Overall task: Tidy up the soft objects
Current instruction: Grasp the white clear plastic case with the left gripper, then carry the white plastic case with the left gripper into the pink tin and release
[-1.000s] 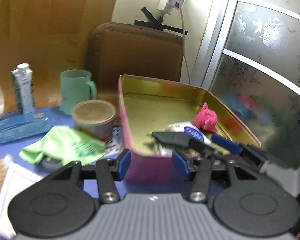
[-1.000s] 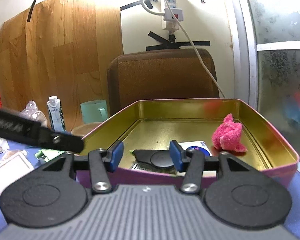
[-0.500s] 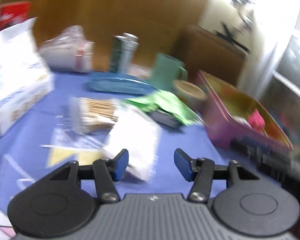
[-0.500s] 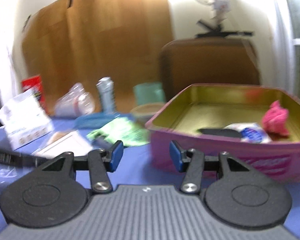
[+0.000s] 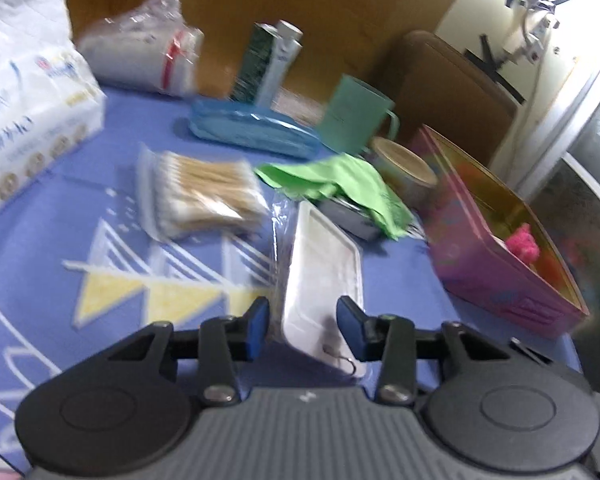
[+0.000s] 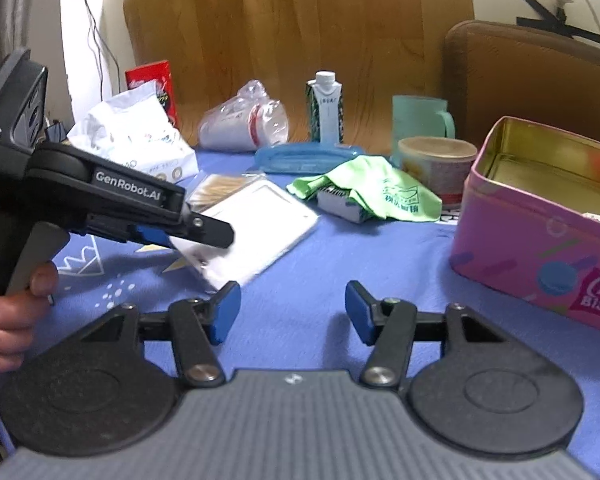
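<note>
White flat packet [image 5: 324,264], a soft pad sealed in clear wrap, lies on the blue-clothed desk [image 5: 40,248], right of the bag of cotton swabs [image 5: 204,188] and just in front of the crumpled green cloth [image 5: 340,180]. Its near end sits between the pads of the left gripper [image 5: 302,320]. These jaws have just been closing, and the pads now appear to clamp the packet across its width, wrap included. In the right wrist view the near corner looks raised off the desk under that gripper's finger.

I judge the packet light and limp, with a slick wrap: a pinch at one end will likely let the far end droop and may slip, so a hold well in from the edge, across the short side, seems safest.

Further right stands the pink rectangular biscuit tin [image 5: 500,280], open, with a pink fluffy ball [image 5: 522,242] inside. The right gripper [image 6: 292,312] hangs released over bare desk, nothing between its pads; its jaws have just been opening.

A second ago both grippers pointed into the tin. The left one has since swung away to the packet, and the right has drawn back from the tin's rim. The packet, then untouched on the desk, is now gripped.
</note>
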Demonstrator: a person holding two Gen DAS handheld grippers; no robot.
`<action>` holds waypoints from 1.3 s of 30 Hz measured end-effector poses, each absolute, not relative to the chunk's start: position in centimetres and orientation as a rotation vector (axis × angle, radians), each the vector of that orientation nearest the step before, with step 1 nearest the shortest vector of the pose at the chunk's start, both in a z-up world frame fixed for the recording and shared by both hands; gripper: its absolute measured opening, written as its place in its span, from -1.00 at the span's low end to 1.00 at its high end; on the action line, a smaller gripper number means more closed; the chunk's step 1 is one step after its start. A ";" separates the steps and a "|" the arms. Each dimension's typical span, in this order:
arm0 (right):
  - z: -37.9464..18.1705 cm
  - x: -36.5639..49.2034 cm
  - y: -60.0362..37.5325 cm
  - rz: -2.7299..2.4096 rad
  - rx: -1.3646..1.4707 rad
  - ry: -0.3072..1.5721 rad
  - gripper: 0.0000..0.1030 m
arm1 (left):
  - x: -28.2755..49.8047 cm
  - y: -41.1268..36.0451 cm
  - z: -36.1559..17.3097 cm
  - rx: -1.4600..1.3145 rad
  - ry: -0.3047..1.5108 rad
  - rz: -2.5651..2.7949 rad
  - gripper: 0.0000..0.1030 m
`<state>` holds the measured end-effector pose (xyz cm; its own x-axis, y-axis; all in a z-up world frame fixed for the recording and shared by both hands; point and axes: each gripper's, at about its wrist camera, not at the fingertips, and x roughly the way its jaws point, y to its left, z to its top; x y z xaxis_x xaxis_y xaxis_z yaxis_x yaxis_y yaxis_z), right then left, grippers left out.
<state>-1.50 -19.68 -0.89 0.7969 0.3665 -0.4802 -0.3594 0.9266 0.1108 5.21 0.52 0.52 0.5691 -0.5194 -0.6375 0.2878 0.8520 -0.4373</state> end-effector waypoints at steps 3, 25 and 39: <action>-1.1 -1.7 -19.6 0.402 -0.006 0.527 0.48 | 4.6 0.2 0.4 -0.343 0.863 -0.516 -0.35; -1.4 -3.1 -18.7 0.436 -0.107 0.550 0.29 | 2.6 -3.0 1.4 -0.262 0.865 -0.604 -0.52; 3.3 -5.0 -26.6 0.167 -0.067 0.261 0.28 | 4.6 -15.3 8.7 -0.111 0.680 -0.835 -0.51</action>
